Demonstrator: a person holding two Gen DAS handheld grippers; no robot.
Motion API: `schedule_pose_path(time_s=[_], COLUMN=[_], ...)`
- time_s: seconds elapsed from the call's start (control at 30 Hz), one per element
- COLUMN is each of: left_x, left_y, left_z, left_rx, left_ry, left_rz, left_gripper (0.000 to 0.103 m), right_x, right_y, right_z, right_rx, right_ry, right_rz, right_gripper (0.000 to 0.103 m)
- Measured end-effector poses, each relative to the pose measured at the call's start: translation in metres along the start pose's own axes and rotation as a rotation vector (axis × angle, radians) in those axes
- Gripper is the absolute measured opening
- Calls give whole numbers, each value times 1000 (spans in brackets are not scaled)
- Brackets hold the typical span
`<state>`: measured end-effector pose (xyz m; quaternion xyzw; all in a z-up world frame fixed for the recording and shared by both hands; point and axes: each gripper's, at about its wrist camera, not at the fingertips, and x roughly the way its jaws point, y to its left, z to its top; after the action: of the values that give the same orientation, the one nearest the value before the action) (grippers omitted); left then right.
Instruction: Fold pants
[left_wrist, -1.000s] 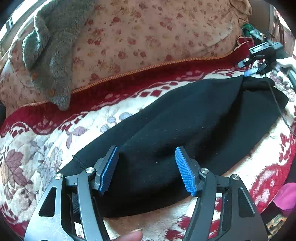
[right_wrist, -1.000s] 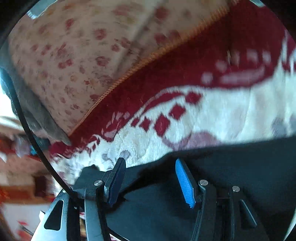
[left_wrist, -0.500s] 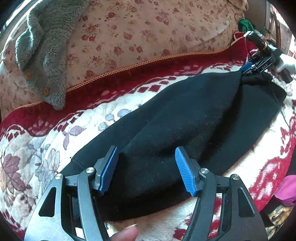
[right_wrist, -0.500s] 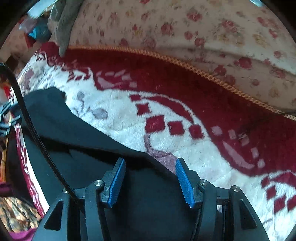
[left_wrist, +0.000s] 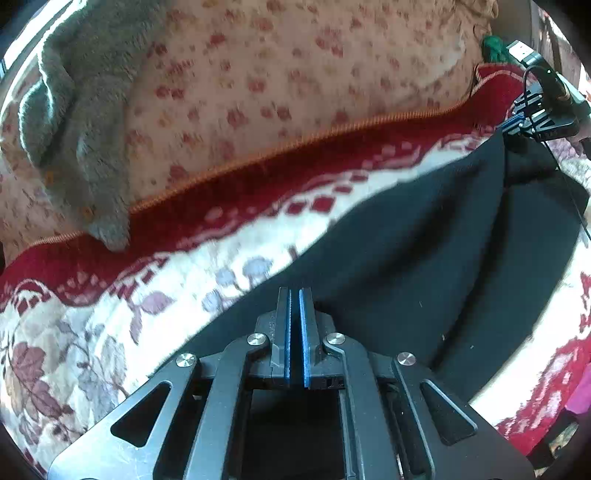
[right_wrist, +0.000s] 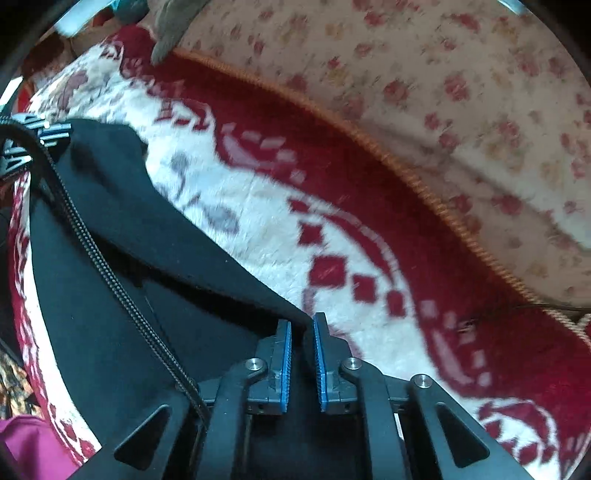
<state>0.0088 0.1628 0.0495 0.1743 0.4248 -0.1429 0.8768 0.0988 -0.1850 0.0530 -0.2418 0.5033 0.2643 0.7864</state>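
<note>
Item 1, black pants: we find them spread lengthwise over the blanket, stretched taut between the two tools, with long folds running from one tool toward the other.

Item 2, left tool: we record its blue pads drawn nearly together, clenched on the near end of the pants; cloth rises in a ridge straight ahead of the tips. Only a thin dark slit shows between the pads.

Item 3, right tool: we record it clenched on the pants' edge, a wedge of black cloth standing up between the blue pads. In the left wrist view the same tool sits far ahead and to the right, at the opposite end of the garment.

Item 4, blanket: red and cream, with flower and diamond patterns, lying under the pants and showing to the left of the left tool and to the right of the right tool.

Item 5, floral cover: pale with small red blossoms, beyond the blanket's orange-trimmed border, well ahead of both tools.

Item 6, grey fleece garment: draped on the floral cover, far ahead and left of the left tool, its lower tip touching the blanket's red band.

Item 7, black cable: running across the pants to the left of the right tool.
</note>
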Motion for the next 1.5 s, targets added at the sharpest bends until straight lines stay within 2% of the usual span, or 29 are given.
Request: schedule_pose_path(time_s=[0.2, 0.3, 0.4, 0.47, 0.53, 0.57, 0.63, 0.67, 0.73, 0.77, 0.8, 0.93, 1.03, 1.1, 1.17, 1.5], left_x=[-35, -48, -55, -60, -67, -70, -78, -81, -89, -90, -91, -84, -57, -39, -21, 3], left_y=[9, 14, 28, 39, 42, 43, 41, 38, 27, 19, 11, -21, -40, -48, -50, -26], left_z=[-8, -24, -47, -63, -74, -78, -86, -87, -88, -88, -87, -81, -72, -67, -65, -58], left_rx=[-46, -90, -210, -301, -372, -406, -484, -503, -549, -571, -580, -599, -665, -701, -783, -1084], left_ry=[-66, -66, -47, -51, -54, -54, -58, -65, -95, -101, -100, -95, -32, 3, 27, -34], left_rz=[-51, -56, -129, -174, -196, -214, -262, -280, -326, -352, -369, -375, -421, -415, -409, -427], left_gripper=[3, 3, 3, 4, 13, 17, 33, 37, 50, 52, 52, 52, 52, 52, 52, 52], right_x=[-58, -87, -100, -94, -82, -78, -77, -76, -72, -69, -67, -55, -55, -55, -58, -60], right_y=[22, 47, 78, 97, 104, 103, 92, 89, 93, 97, 101, 107, 104, 100, 93, 71], right_z=[-1, -20, -48, -69, -90, -99, -113, -118, -123, -124, -126, -142, -154, -164, -171, -197], right_rx=[17, -4, -16, -18, -2, 39, 238, 325, 433, 471, 495, 667, 757, 818, 850, 923], right_ry=[-111, -145, -146, -126, -99, -117, -196, -236, -308, -329, -346, -427, -464, -481, -504, -546], right_rz=[-33, -18, 37, 69, 37, 36, 144, 214, 329, 338, 344, 450, 484, 518, 531, 513], right_gripper=[6, 6, 6, 6, 6, 6, 6, 7, 17, 30, 39, 40, 40, 41, 41, 45])
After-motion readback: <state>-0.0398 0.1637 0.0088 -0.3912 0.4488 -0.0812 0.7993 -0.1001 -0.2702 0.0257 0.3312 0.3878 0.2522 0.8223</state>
